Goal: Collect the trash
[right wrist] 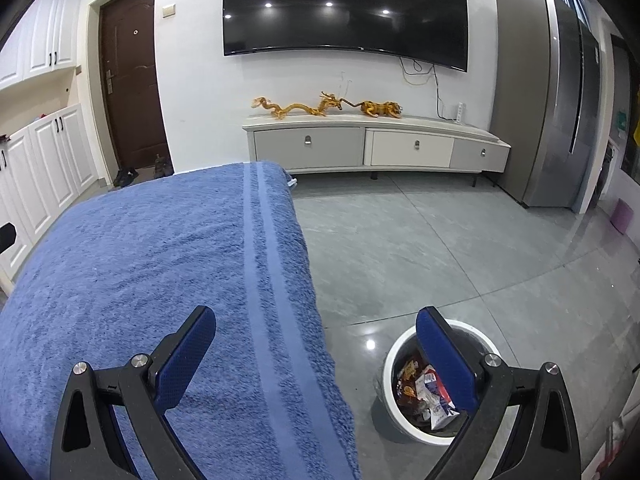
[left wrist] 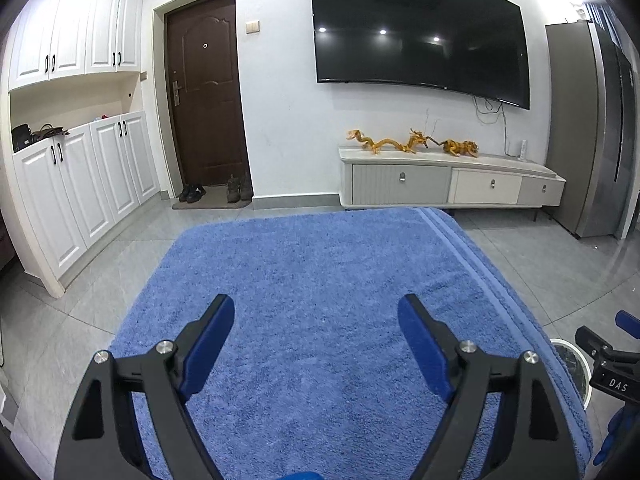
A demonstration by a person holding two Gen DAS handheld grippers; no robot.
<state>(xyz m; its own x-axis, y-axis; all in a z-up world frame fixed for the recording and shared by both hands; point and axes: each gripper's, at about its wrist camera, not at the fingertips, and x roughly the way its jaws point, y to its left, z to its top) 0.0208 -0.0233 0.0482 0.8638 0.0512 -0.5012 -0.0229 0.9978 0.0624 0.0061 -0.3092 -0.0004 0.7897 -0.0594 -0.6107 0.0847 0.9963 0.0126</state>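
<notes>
The left gripper (left wrist: 316, 312) hangs over a desk draped in a blue towel (left wrist: 320, 280), its blue-padded fingers (left wrist: 212, 344) spread wide with nothing between them. The right gripper (right wrist: 316, 324) is likewise spread and empty, one finger above the towel's striped edge and the other above the trash bin (right wrist: 400, 428). The bin, white with a dark liner, stands on the grey tile floor (right wrist: 440, 248) just beside the desk's right side, and it holds the trash (right wrist: 428, 396): crumpled wrappers in red, white and orange (their print is too small to read). From the left wrist view only a sliver of the bin's rim (left wrist: 576, 368) shows past the towel's edge, next to part of the right gripper, whose black body carries the white letters "DAS" (left wrist: 618, 385).

Against the far wall a dark television (right wrist: 344, 8) hangs above a low cabinet (right wrist: 376, 144) with golden dragon figures (right wrist: 300, 108) on top. A brown door (left wrist: 204, 92) and white cupboards (left wrist: 80, 176) stand to the left, a grey refrigerator (right wrist: 560, 100) to the right.
</notes>
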